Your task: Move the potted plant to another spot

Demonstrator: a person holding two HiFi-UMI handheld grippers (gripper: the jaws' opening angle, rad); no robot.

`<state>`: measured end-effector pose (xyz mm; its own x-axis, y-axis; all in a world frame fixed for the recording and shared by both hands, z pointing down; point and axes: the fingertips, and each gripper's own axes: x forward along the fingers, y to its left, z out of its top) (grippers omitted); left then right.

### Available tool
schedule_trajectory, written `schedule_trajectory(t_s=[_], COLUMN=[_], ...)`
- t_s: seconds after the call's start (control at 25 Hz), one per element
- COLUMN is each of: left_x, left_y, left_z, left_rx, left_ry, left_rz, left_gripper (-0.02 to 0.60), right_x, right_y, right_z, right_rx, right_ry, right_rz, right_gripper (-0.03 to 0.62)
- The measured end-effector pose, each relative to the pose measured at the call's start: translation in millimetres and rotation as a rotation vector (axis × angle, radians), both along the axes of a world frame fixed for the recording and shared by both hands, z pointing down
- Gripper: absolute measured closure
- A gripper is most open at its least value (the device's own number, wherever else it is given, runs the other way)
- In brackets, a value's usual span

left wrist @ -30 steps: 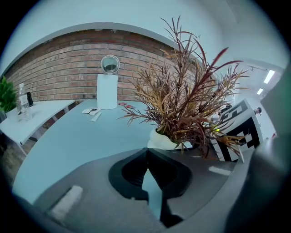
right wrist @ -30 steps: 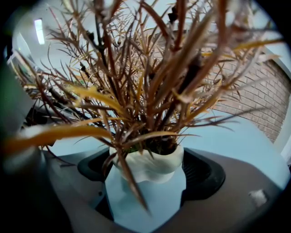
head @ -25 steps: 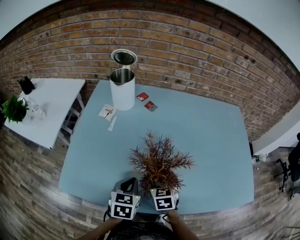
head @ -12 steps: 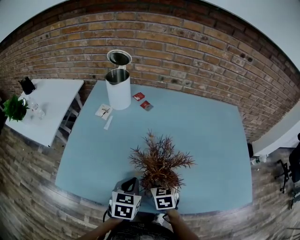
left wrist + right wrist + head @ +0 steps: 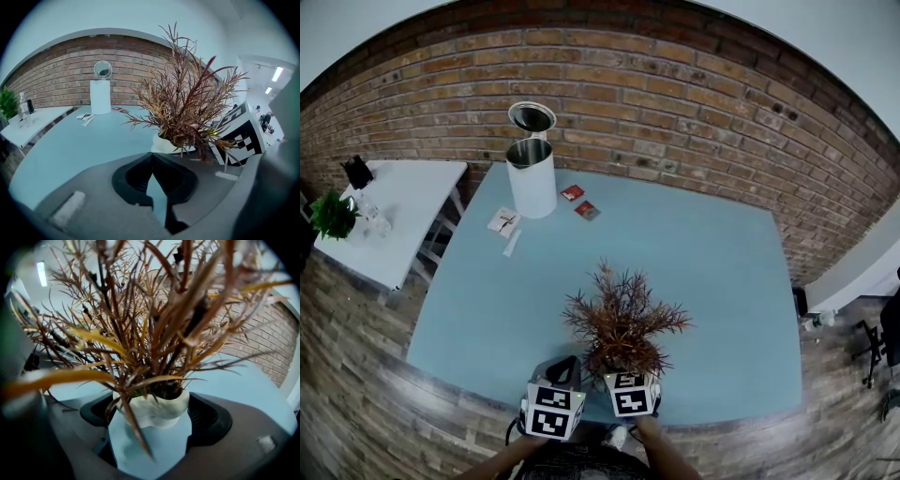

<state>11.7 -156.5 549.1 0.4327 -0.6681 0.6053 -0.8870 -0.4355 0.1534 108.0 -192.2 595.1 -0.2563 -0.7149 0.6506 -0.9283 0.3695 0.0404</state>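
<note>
Only our viewpoint drifts; our right gripper (image 5: 151, 405) clamps the potted plant (image 5: 622, 323), left gripper (image 5: 151, 157) closed empty; carrying remains.

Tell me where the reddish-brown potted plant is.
In the head view, the reddish-brown spiky plant in the white pot stands midway along the blue table's near edge, pot held between the right gripper's jaws.

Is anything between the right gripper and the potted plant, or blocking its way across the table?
Nothing visible. The potted plant already sits between the right gripper's jaws. The left gripper, jaws together, is beside it. The table around it is bare; the kettle and packets lie far off near the wall.
</note>
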Motion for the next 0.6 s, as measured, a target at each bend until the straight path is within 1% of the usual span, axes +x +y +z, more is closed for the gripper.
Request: schedule_trajectory(t_s=[0.6], left_x=[39], left_y=[9], left_z=[-4], left_rx=[0.011], left_ry=[-0.002], left_rz=[-0.012], left_gripper=[0.583], right_x=[36], right_y=[10], right_z=[2], right_rx=[0.003], right_ry=[-0.004], right_rz=[-0.014], right_gripper=[0.125])
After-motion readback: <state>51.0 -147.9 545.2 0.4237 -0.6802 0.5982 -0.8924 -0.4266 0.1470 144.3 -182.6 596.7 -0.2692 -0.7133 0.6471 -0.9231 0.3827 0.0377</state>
